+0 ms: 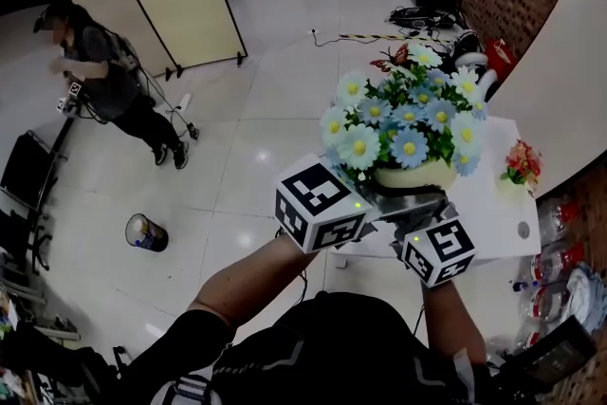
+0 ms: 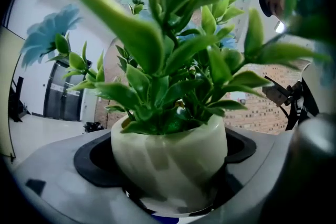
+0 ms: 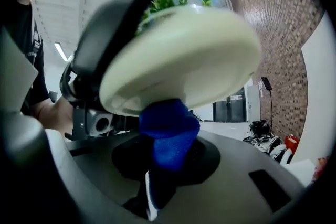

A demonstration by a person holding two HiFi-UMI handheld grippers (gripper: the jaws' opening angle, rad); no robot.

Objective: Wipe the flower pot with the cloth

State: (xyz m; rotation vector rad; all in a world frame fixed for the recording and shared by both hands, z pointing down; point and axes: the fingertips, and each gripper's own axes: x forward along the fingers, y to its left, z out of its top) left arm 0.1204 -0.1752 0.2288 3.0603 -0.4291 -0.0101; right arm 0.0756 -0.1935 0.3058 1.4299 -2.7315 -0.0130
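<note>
Two grippers meet at the pot point(image 1: 414, 174), which is held up in the air just beside the white table point(image 1: 498, 213). The left gripper point(image 1: 403, 193) is clamped round the pot's cream wall, with blue flowers point(image 1: 408, 114) and green leaves rising above it. The right gripper point(image 3: 163, 181) pinches a blue cloth point(image 3: 169, 134) between its jaws, and the cloth's bunched end presses up against the pot's underside.
</note>
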